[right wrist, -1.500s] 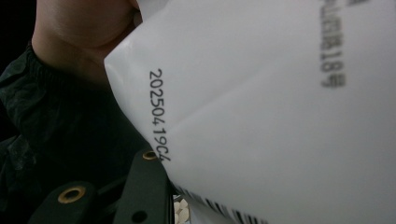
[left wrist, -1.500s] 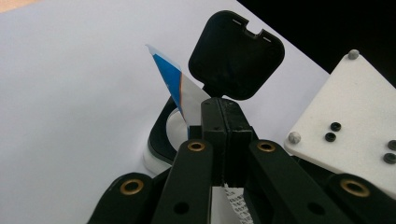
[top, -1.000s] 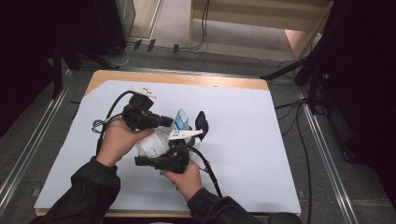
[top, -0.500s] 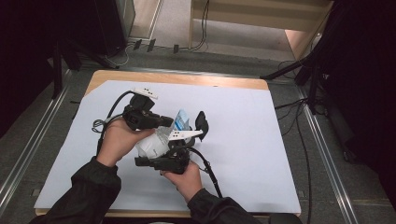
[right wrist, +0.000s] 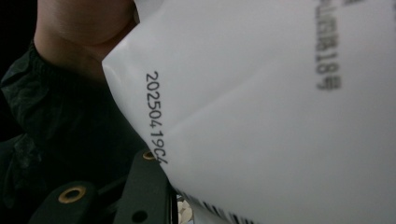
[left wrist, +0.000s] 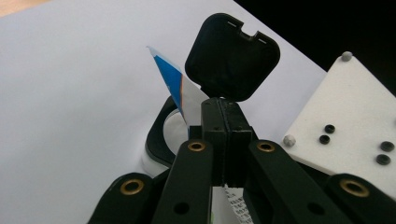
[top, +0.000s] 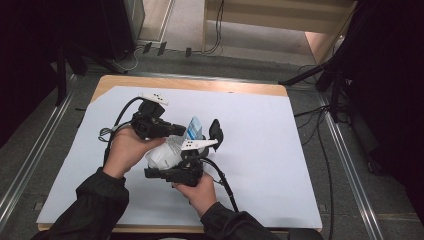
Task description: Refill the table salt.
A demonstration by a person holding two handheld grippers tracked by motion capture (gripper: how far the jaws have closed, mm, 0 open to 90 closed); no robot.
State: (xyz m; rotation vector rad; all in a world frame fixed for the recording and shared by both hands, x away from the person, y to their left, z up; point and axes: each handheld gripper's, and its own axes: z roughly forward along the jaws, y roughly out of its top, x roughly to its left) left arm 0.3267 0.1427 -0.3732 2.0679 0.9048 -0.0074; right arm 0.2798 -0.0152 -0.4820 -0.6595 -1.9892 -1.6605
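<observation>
Between both grippers above the table, the white packet (top: 162,156) sits clamped.

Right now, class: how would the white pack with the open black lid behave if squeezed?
The white pack probably gives when squeezed: its film creases in the right gripper view. It looks smooth, so perhaps slippery. Its open black lid seems rigid, holding its shape upright.

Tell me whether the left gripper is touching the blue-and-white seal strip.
Touching. In the left gripper view, the left gripper has its jaws shut on the seal strip.
</observation>
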